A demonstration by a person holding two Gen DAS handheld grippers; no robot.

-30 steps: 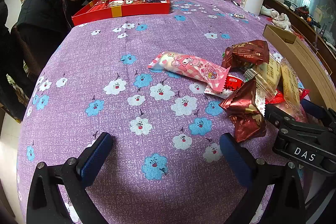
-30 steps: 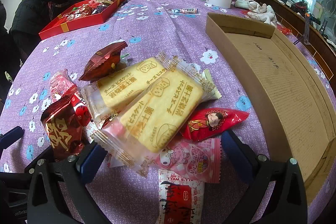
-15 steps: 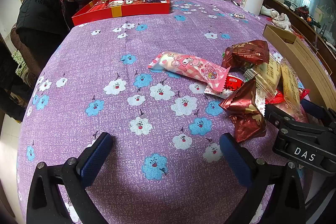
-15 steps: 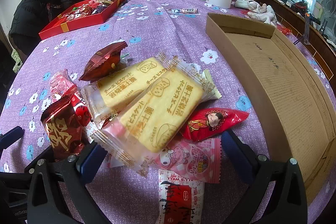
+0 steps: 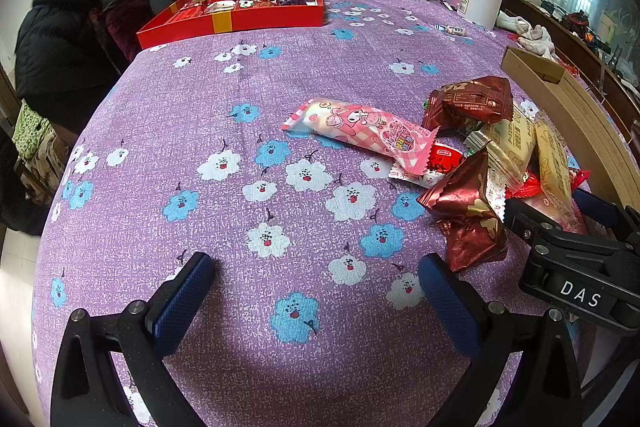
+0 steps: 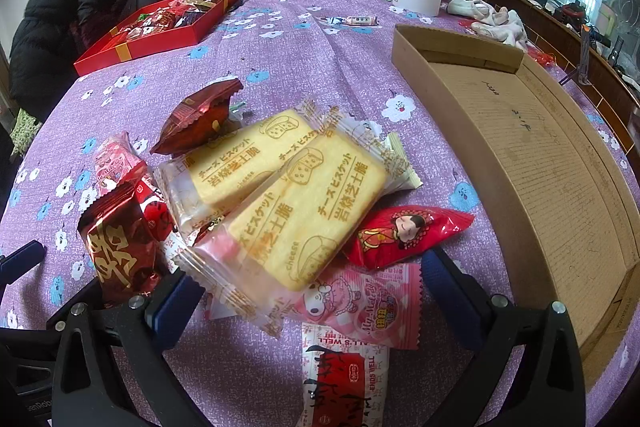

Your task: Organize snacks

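Both tools sit low over the purple tabletop (image 5: 240, 99), jaws spread wide: left tool (image 5: 316, 291) over bare cloth, right tool (image 6: 312, 287) straddling the near edge of the snack pile (image 6: 280, 195), left of the cardboard tray (image 6: 560, 163).

In the right wrist view, the white-and-red packet (image 6: 344, 379) at six o'clock ran off the bottom edge, its lettering only partly readable. The pink cartoon packet (image 6: 360, 301) lay half buried under the cheese biscuit pack (image 6: 304, 211). The cardboard tray (image 6: 532, 163) was cut off at three o'clock — its far corner unseen. In the left wrist view, the right gripper (image 5: 576, 239) showed only partly at four o'clock, its fingertips hidden among wrappers. The red box (image 5: 236, 21) at twelve o'clock held sweets too small to identify.
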